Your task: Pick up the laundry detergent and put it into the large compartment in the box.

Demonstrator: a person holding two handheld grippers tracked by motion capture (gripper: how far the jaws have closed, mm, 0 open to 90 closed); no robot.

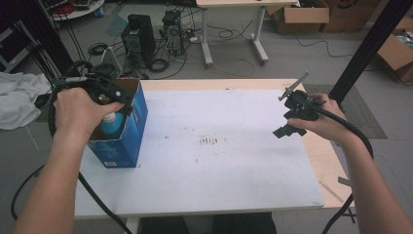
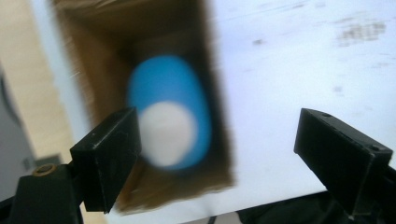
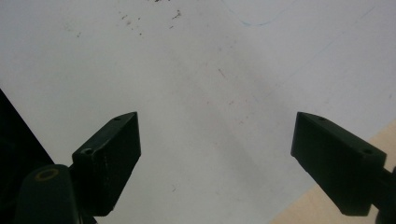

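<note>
An open blue cardboard box [image 1: 124, 131] stands at the left edge of the white table top [image 1: 219, 165]. Inside it a blue bottle [image 1: 111, 124] with a white cap stands upright. In the left gripper view I look down into the box [image 2: 93, 70] onto the bottle [image 2: 170, 116], blurred. My left gripper [image 2: 219, 135] hangs open just above the box mouth, nothing between its jaws; in the high view that gripper [image 1: 119, 105] is partly hidden by the hand. My right gripper [image 1: 287, 127] is held open over the table's right side, its jaws empty [image 3: 217, 135].
The white sheet has faint brown marks [image 1: 209, 141] near its middle and bare wood [image 1: 331, 161] along its right edge. A black post [image 1: 365, 53] rises at the far right. Computer towers [image 1: 139, 36], cables, a desk and cardboard boxes [image 1: 302, 17] sit on the floor beyond. White cloth [image 1: 17, 97] lies left.
</note>
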